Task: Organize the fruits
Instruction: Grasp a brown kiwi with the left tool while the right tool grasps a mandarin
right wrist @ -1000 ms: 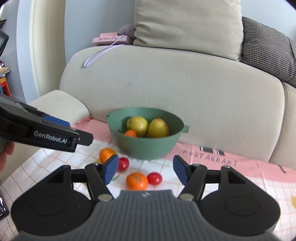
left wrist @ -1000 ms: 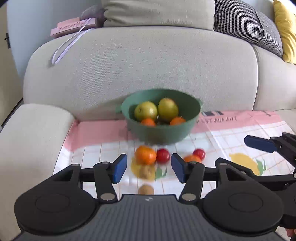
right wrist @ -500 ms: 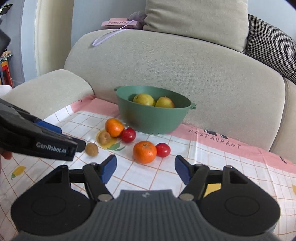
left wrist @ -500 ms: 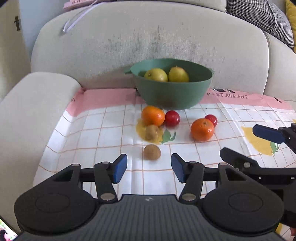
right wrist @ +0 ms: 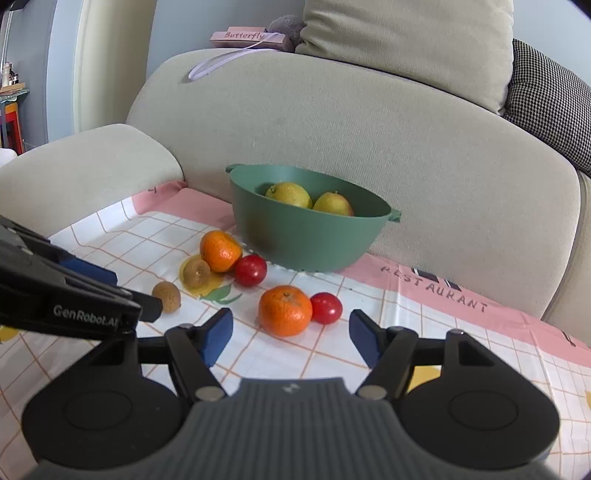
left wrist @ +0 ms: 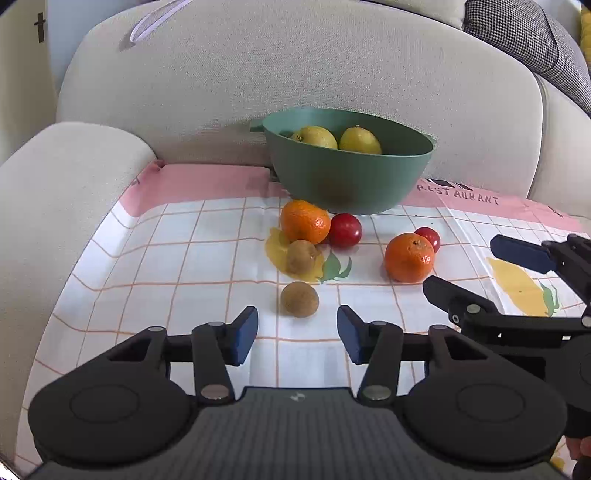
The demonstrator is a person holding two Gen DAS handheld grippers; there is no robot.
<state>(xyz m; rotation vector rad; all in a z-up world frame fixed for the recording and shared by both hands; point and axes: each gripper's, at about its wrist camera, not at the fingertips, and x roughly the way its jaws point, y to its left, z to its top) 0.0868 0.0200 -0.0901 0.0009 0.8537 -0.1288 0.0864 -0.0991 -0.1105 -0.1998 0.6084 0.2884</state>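
Note:
A green bowl [left wrist: 347, 184] holds two yellow-green fruits [left wrist: 317, 137] at the back of a checked cloth; it also shows in the right wrist view [right wrist: 303, 240]. On the cloth lie two oranges [left wrist: 304, 221] [left wrist: 409, 257], two red fruits [left wrist: 345, 229] [left wrist: 428, 238] and two brown kiwis [left wrist: 302, 256] [left wrist: 299, 299]. My left gripper [left wrist: 297, 334] is open and empty, just short of the nearer kiwi. My right gripper [right wrist: 290, 336] is open and empty, just short of an orange [right wrist: 284, 310] and a red fruit [right wrist: 325, 308].
The cloth [left wrist: 184, 266] lies on a beige sofa seat, with the armrest [left wrist: 55, 192] on the left and the backrest [left wrist: 295, 74] behind the bowl. A pink book [right wrist: 240, 36] and cushions sit on top of the backrest.
Both grippers have come down and forward toward the loose fruit on the cloth. The fruits and the bowl have not moved. Both stay open.

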